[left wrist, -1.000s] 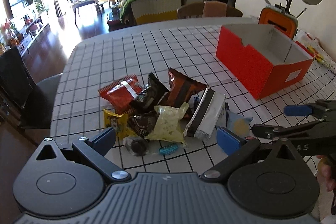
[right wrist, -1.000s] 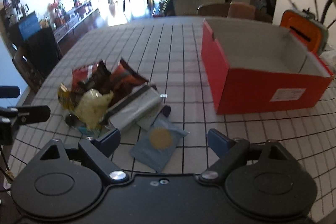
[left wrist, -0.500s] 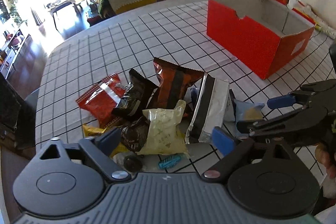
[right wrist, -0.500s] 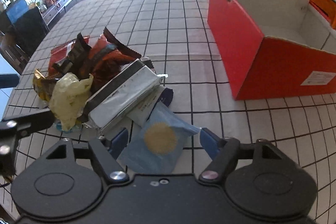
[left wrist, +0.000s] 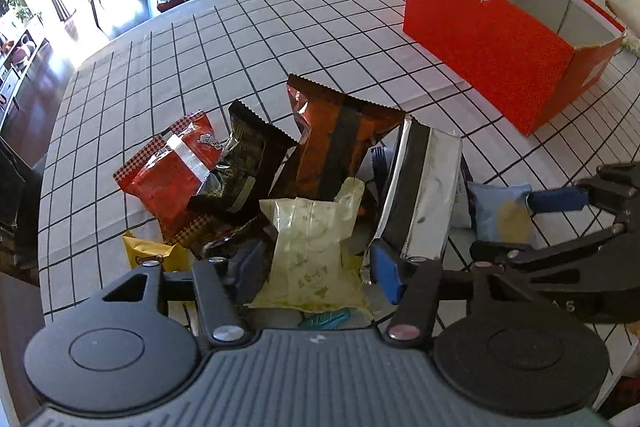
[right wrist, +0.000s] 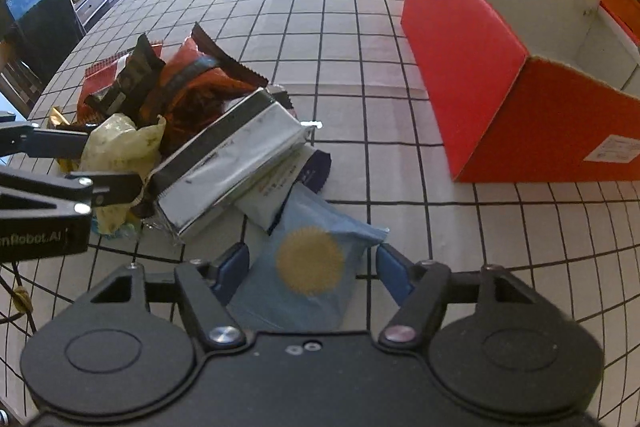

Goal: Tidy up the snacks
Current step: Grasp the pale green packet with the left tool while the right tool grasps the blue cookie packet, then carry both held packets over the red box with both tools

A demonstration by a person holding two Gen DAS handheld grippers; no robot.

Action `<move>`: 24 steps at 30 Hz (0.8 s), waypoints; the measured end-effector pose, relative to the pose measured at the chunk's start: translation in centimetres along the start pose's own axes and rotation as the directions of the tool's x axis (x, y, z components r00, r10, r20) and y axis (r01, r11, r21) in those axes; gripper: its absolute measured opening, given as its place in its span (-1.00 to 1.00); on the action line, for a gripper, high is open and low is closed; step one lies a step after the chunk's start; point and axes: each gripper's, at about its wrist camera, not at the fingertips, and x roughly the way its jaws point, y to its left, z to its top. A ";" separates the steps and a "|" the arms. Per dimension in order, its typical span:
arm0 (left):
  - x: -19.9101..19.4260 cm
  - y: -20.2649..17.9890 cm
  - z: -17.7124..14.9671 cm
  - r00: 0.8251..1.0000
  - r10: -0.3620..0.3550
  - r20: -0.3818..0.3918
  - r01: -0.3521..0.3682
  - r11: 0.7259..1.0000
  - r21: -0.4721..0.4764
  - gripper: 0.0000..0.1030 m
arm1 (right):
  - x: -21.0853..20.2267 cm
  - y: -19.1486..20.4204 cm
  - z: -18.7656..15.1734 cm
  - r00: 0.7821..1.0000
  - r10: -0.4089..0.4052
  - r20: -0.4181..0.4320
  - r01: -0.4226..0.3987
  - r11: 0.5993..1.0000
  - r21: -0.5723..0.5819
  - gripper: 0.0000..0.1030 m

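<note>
L tongs [left wrist: 316,267] closing round yellow pkt [left wrist: 312,247]; R tongs [right wrist: 312,267] closing round blue pkt [right wrist: 308,267], neither pinched yet.

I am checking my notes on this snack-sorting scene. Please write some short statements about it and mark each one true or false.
1. The red box already holds several snacks. False: the part of its inside that shows is bare.
2. The pale yellow packet lies between the fingers of the left hand-held gripper. True; its jaws have just been closing.
3. The light blue packet lies between the fingers of the right hand-held gripper. True; its jaws have also just been closing.
4. The silver packet stands inside the red box. False: it lies on the snack pile on the checked tablecloth.
</note>
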 end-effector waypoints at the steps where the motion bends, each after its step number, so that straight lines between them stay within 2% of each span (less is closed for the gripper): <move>1: 0.1 0.2 0.1 1.000 -0.006 -0.002 0.006 1.000 -0.012 0.12 | 0.0 0.0 0.0 1.000 0.001 -0.001 -0.001 1.000 0.001 0.25; 5: 0.7 1.3 0.5 0.999 -0.048 -0.024 0.045 0.994 -0.095 -0.02 | 0.0 0.0 -0.1 1.000 -0.003 0.008 0.003 1.000 0.003 0.14; 9: 1.2 1.8 0.6 0.998 -0.034 -0.047 0.028 0.991 -0.131 -0.33 | -0.1 -0.1 -0.2 1.000 -0.009 0.018 0.009 1.000 0.007 -0.04; 16: 0.9 1.7 0.5 0.998 -0.032 -0.045 0.024 0.987 -0.162 -0.35 | -0.7 -0.7 -0.5 0.999 0.013 0.038 -0.014 0.999 0.039 -0.10; 24: -1.0 1.4 -0.4 1.000 -0.022 -0.019 0.018 0.984 -0.179 -0.36 | -2.9 -0.7 -1.0 0.995 0.011 0.101 -0.015 0.999 0.046 -0.10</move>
